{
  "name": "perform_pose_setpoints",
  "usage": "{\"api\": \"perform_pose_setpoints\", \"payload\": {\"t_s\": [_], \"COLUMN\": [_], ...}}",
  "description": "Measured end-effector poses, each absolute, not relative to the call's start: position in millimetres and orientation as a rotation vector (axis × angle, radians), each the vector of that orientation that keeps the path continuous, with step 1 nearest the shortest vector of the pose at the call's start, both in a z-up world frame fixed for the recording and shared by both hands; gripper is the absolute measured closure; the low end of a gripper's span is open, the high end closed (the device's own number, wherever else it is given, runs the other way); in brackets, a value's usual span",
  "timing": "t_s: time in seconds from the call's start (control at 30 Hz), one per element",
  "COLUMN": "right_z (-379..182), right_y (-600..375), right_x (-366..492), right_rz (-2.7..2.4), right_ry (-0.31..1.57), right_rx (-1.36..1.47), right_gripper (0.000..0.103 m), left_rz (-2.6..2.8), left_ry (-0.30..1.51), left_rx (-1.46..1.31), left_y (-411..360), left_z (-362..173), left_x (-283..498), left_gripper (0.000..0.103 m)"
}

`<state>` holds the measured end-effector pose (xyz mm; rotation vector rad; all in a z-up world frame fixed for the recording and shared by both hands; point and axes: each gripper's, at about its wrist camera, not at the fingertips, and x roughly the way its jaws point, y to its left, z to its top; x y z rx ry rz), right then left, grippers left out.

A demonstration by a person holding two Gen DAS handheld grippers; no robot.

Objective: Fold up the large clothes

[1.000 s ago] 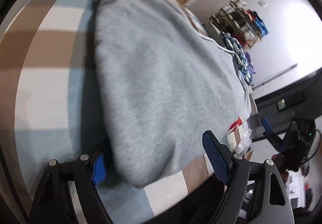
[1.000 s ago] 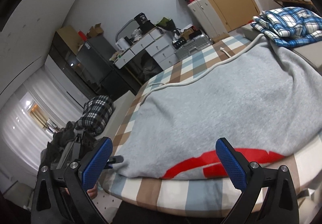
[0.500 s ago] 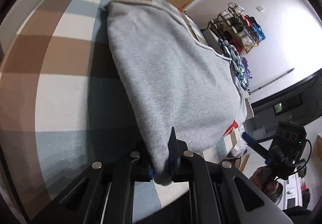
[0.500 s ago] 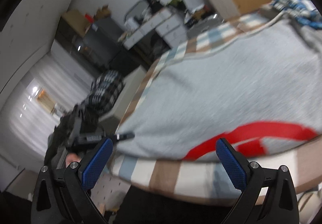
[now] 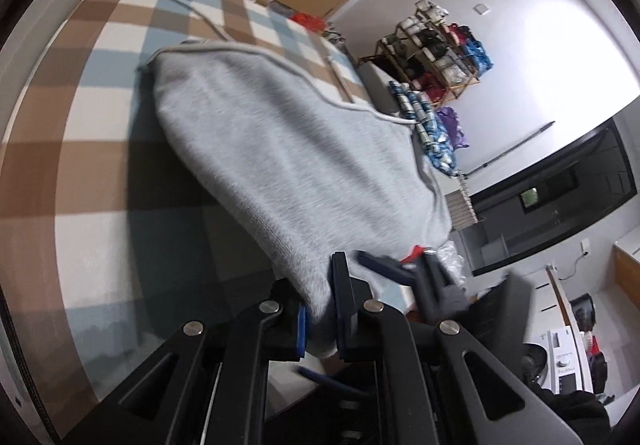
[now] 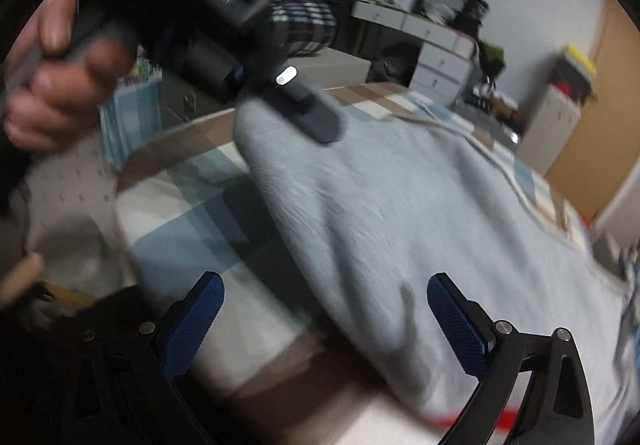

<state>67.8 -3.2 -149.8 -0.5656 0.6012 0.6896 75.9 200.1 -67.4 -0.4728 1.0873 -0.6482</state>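
A large grey sweatshirt [image 5: 280,149] lies spread on a bed with a brown, blue and white checked cover [image 5: 92,105]. My left gripper [image 5: 320,309] is shut on the sweatshirt's near corner, and the cloth rises off the bed from its pads. In the right wrist view a hand [image 6: 52,85] holds that left gripper [image 6: 312,117] at the top of the raised corner. My right gripper [image 6: 326,319] is open just above the bed's near edge. The sweatshirt's [image 6: 400,205] lower edge runs between its fingers, untouched. A red print [image 6: 512,415] shows at the hem.
Folded blue plaid clothes [image 5: 432,129] lie at the bed's far side, with a stocked shelf rack [image 5: 436,45] behind them. White drawers [image 6: 432,49] and a checked bundle [image 6: 304,25] stand beyond the bed. A white cord [image 5: 208,19] trails over the cover.
My left gripper has shut on the sweatshirt's corner and lifted it. My right gripper has rolled and swung across the front of the bed towards the left gripper, still open.
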Motion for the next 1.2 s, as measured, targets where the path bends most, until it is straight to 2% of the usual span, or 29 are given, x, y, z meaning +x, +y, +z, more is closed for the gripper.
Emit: {"api": "perform_pose_setpoints", "payload": {"t_s": [0.07, 0.1, 0.13, 0.17, 0.23, 0.27, 0.3, 0.33, 0.43, 0.67, 1.1, 1.17, 1.2], "right_z": [-157, -159, -161, -162, -164, -165, -165, -163, -154, -156, -157, -156, -157], "right_y": [9, 12, 15, 17, 19, 19, 17, 16, 8, 25, 76, 77, 76], "right_x": [74, 76, 79, 82, 91, 96, 102, 105, 107, 94, 78, 81, 80], "right_rz": [0.669, 0.660, 0.637, 0.612, 0.571, 0.558, 0.554, 0.562, 0.588, 0.618, 0.731, 0.714, 0.717], "right_ry": [0.577, 0.562, 0.551, 0.544, 0.542, 0.556, 0.574, 0.584, 0.573, 0.538, 0.516, 0.541, 0.565], "right_rx": [-0.617, -0.631, -0.644, -0.653, -0.659, -0.649, -0.624, -0.602, -0.518, -0.601, -0.575, -0.537, -0.520], "right_gripper": [0.004, 0.011, 0.024, 0.032, 0.069, 0.077, 0.091, 0.096, 0.097, 0.097, 0.097, 0.090, 0.082], "left_rz": [-0.691, -0.696, -0.693, -0.692, -0.697, -0.696, -0.692, -0.689, -0.694, -0.674, -0.546, -0.536, -0.532], "left_ry": [1.088, 1.084, 1.079, 1.073, 1.084, 1.095, 1.097, 1.097, 1.096, 1.103, 1.056, 1.055, 1.054], "left_rx": [-0.494, -0.498, -0.486, -0.464, -0.474, -0.486, -0.489, -0.501, -0.543, -0.542, -0.524, -0.509, -0.500], "left_y": [200, 200, 199, 198, 200, 202, 204, 208, 219, 232, 271, 271, 271], "left_z": [-64, -64, -62, -62, -67, -73, -74, -77, -80, -83, -67, -63, -63], "left_x": [78, 78, 78, 78, 79, 80, 80, 81, 79, 70, 40, 38, 38], "left_gripper": [0.099, 0.099, 0.099, 0.099, 0.099, 0.099, 0.099, 0.099, 0.099, 0.099, 0.099, 0.099, 0.099]}}
